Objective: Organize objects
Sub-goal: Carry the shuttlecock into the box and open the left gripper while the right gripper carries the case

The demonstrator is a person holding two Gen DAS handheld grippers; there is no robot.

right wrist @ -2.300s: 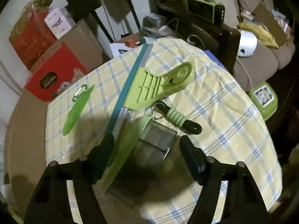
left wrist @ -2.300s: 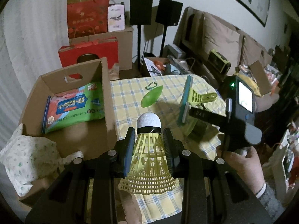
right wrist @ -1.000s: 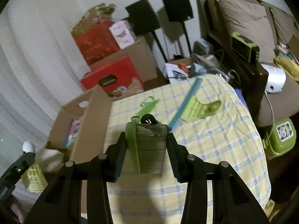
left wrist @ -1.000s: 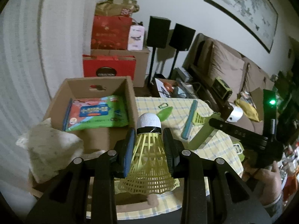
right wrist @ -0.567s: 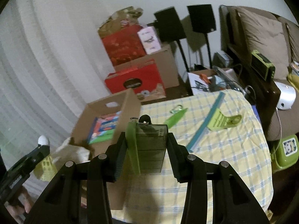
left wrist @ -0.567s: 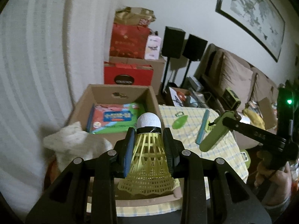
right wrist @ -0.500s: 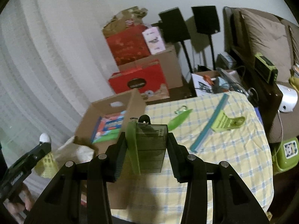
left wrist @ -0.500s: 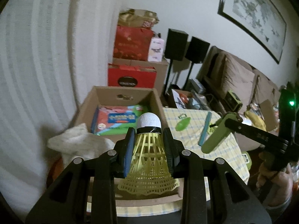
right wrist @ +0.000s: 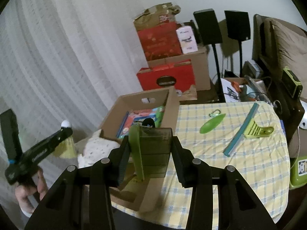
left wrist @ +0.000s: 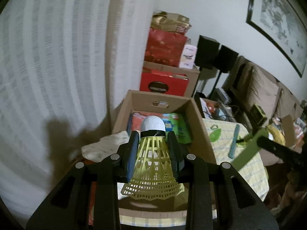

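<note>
Carry step: left gripper (left wrist: 153, 143) clamps a shuttlecock (left wrist: 152, 161), right gripper (right wrist: 148, 153) clamps a green case (right wrist: 153, 151), both near the cardboard box (right wrist: 172, 103). Next, probably: lower over box, release.

Dim indoor light, grainy; strong fisheye bowing with black vignetted corners. Motion blur smears the curtain (left wrist: 48, 67) and the right side; a soft shadow falls on the curtain.

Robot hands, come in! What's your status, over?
Left hand-held gripper shut on shuttlecock. Right hand-held gripper shut on dark case. Cardboard box ahead, open, nothing blocking it.
</note>
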